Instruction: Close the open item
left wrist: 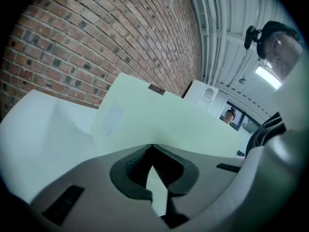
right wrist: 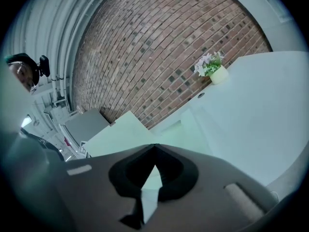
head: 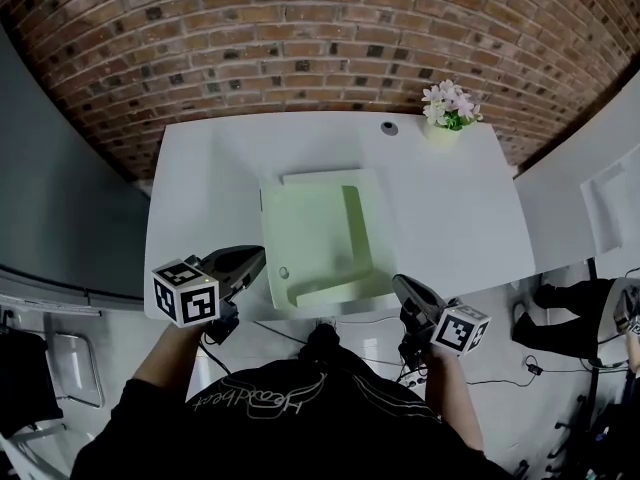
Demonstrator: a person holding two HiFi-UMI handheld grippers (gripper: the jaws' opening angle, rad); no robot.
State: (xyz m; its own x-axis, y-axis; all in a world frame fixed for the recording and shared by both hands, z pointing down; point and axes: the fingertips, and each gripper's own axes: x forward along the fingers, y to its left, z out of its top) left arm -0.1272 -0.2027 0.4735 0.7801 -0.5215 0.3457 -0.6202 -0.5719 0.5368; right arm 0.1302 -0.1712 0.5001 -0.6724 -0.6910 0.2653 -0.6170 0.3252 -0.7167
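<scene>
Head view: both forearms reach forward over the near edge of the white table (head: 200, 188). The left gripper (head: 257, 257) has its tips just beside the left wall of the open pale green box (head: 320, 230). The right gripper (head: 399, 284) is at the box's near right corner.
Left gripper view: jaws pressed together, empty, with a box panel dead ahead.
Right gripper view: jaws together, empty. The box is ahead-left and the flower pot (right wrist: 218, 74) far ahead-right.

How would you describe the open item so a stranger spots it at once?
Find the white table by the brick wall. Near its front edge lies the pale green box, open. It is far bigger than the flower pot at the far corner.
</scene>
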